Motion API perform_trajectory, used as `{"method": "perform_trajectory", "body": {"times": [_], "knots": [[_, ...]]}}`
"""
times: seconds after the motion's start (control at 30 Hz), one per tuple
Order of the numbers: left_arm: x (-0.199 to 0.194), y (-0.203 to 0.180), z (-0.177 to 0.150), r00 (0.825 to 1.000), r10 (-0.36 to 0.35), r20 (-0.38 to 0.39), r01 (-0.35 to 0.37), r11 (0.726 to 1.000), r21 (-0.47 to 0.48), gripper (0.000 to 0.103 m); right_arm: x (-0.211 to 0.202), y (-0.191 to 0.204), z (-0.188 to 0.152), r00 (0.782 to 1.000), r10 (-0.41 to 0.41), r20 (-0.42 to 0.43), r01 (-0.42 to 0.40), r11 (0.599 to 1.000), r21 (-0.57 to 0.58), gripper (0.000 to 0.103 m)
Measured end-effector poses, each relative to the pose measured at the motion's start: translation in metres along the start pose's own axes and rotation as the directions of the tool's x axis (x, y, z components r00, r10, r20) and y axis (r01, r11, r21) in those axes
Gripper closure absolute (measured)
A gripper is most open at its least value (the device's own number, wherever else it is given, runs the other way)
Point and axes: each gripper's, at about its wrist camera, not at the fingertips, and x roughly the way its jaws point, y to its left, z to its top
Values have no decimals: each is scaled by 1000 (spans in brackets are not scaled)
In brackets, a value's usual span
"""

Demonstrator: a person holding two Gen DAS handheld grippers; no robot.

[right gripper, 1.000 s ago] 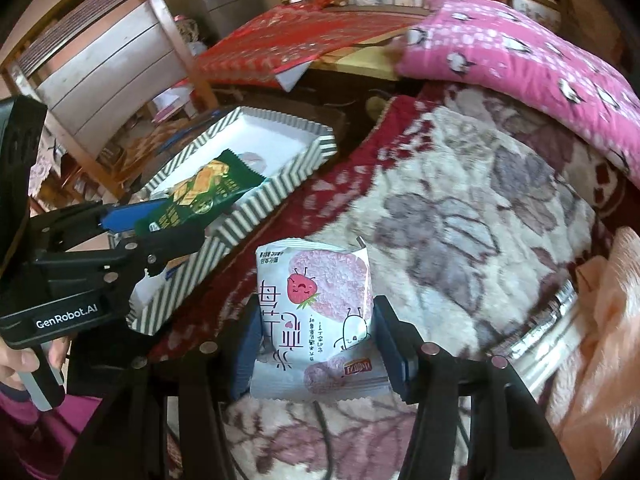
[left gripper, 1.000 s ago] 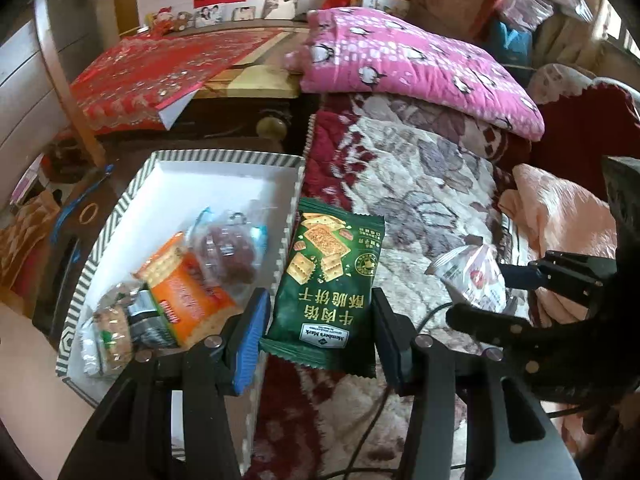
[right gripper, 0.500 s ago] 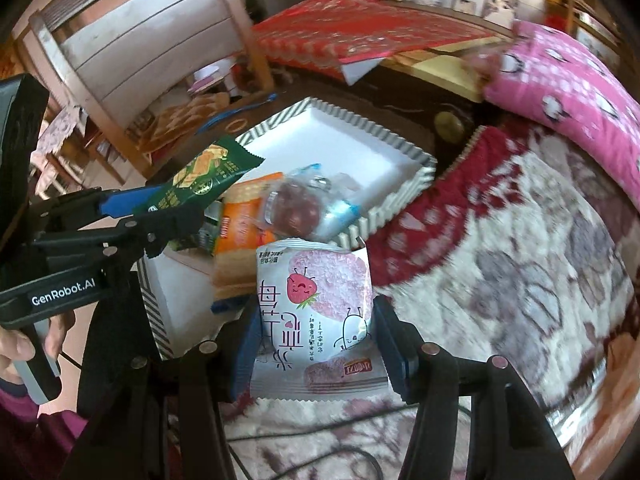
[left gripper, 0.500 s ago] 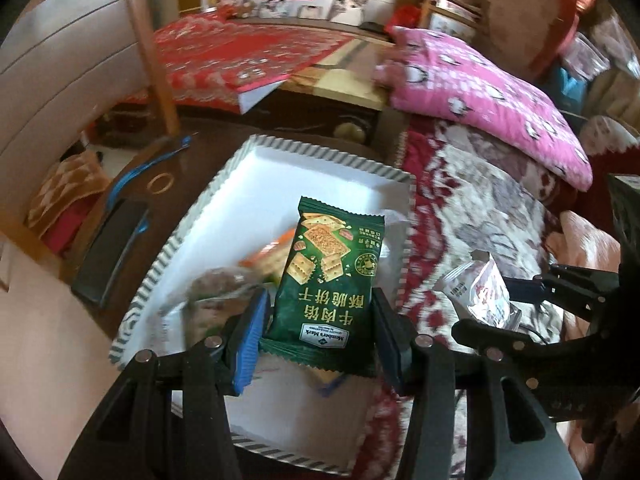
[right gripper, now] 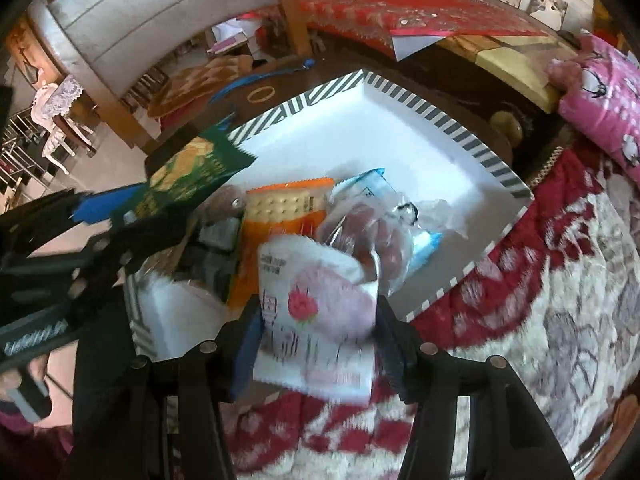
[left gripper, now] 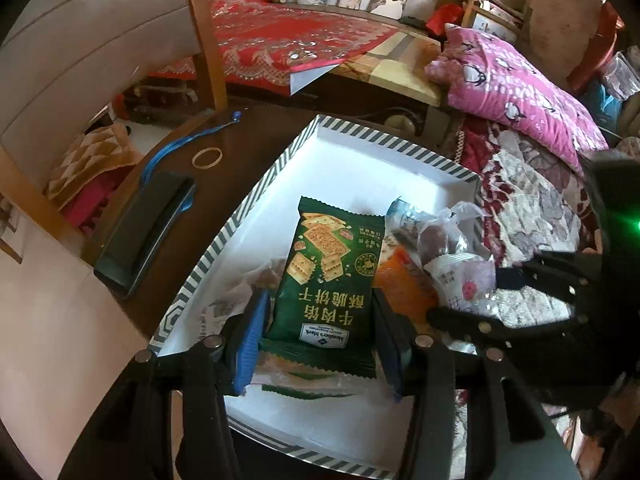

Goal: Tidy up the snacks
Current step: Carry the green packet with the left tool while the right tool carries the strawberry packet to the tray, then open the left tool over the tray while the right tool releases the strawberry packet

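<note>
My left gripper (left gripper: 320, 340) is shut on a green cracker packet (left gripper: 332, 276) and holds it over the white tray with a striped rim (left gripper: 384, 140). My right gripper (right gripper: 316, 344) is shut on a white and pink strawberry snack packet (right gripper: 316, 312), held over the tray's near edge (right gripper: 460, 280). In the tray lie an orange cracker packet (right gripper: 280, 216), a clear bag with a dark bun (right gripper: 372, 228) and other small packets. The right gripper with its packet shows at the right of the left wrist view (left gripper: 468, 280). The left gripper with the green packet shows at the left of the right wrist view (right gripper: 120, 216).
The tray rests on a dark round table (left gripper: 168, 272) with a black case (left gripper: 148, 228), a rubber band (left gripper: 207, 157) and a blue strap. A floral blanket (right gripper: 560, 320) lies to the right, with a pink pillow (left gripper: 516, 92) behind. A wooden chair stands behind the table.
Both grippers have moved left from over the blanket to over the tray, each still holding its packet. The right view is now blurred by motion.
</note>
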Motion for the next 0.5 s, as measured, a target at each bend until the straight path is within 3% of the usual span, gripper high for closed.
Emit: {"method": "perform_trajectory", "body": {"times": [0.4, 0.43, 0.5], "knots": [[10, 1, 3, 1000, 10, -4, -10, 1000, -5, 53, 22, -3, 39, 1000, 2, 17, -2, 1000, 18, 46], [10, 1, 2, 1000, 13, -2, -13, 1000, -4, 53, 22, -3, 38, 1000, 9, 18, -10, 1000, 27, 43], [10, 1, 2, 1000, 19, 1, -19, 1000, -13, 51, 18, -3, 34, 1000, 13, 24, -14, 999, 41, 26]]}}
